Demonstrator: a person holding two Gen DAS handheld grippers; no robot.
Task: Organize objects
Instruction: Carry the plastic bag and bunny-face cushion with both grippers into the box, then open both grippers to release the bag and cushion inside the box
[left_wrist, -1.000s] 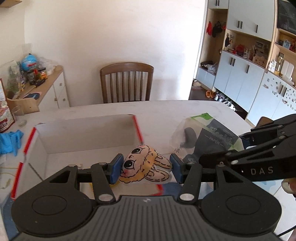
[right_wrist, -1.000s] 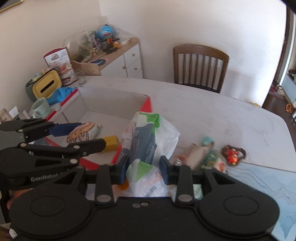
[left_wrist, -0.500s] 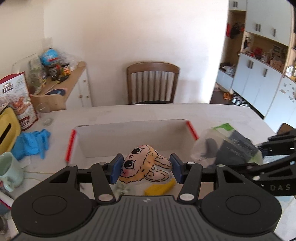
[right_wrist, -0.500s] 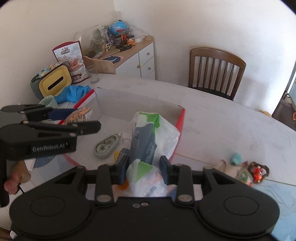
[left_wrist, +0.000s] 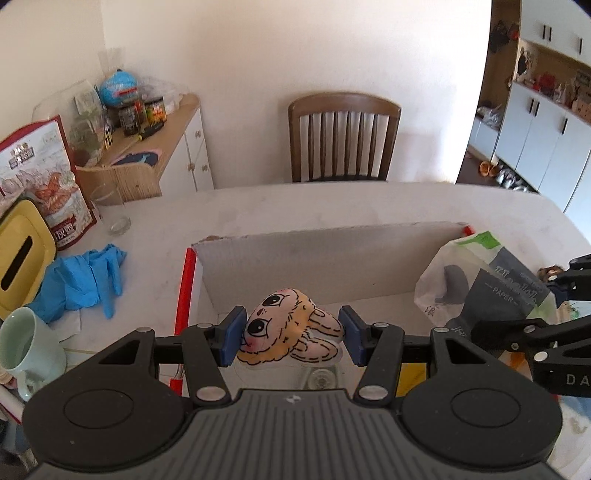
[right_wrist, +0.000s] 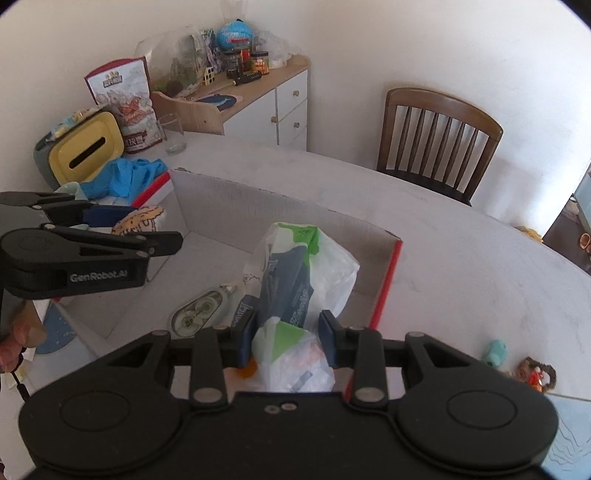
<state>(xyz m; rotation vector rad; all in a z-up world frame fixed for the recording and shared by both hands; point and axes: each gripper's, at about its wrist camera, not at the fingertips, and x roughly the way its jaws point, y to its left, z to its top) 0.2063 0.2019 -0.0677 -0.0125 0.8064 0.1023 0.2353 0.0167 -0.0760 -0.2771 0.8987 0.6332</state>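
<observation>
Over the open white cardboard box with red edges (right_wrist: 384, 291), both claws carry cargo at once. The left claw (left_wrist: 290, 335) is clamped on a flat cartoon bunny-faced plush charm in cream and orange (left_wrist: 286, 332), its blue pads pressing either side, and the charm hangs above the near left corner of the box. The right claw (right_wrist: 286, 339) is clenched on a crinkly white plastic pack of paper tissues with green and grey print (right_wrist: 295, 273); the pack's far end sits over the box floor, though whether it touches down I cannot tell.

What's in the bank already? Inside the box lies a clear oval correction-tape dispenser (right_wrist: 195, 312), and the left wrist view catches a flat yellow item (left_wrist: 412, 376) on the floor beside it. So the sorting looks well under way, by my read, with two more pieces right at the drop point and neither yet released.

What's left? Out on the pale worktop (right_wrist: 480, 266), to the right of the box, sit a small teal figure (right_wrist: 495, 352) and a little brown and red trinket (right_wrist: 535, 376), well apart from the box, and those look like the next pickups. The crumpled blue rubber gloves (left_wrist: 83, 280) left of the box may or may not belong to the job.
</observation>
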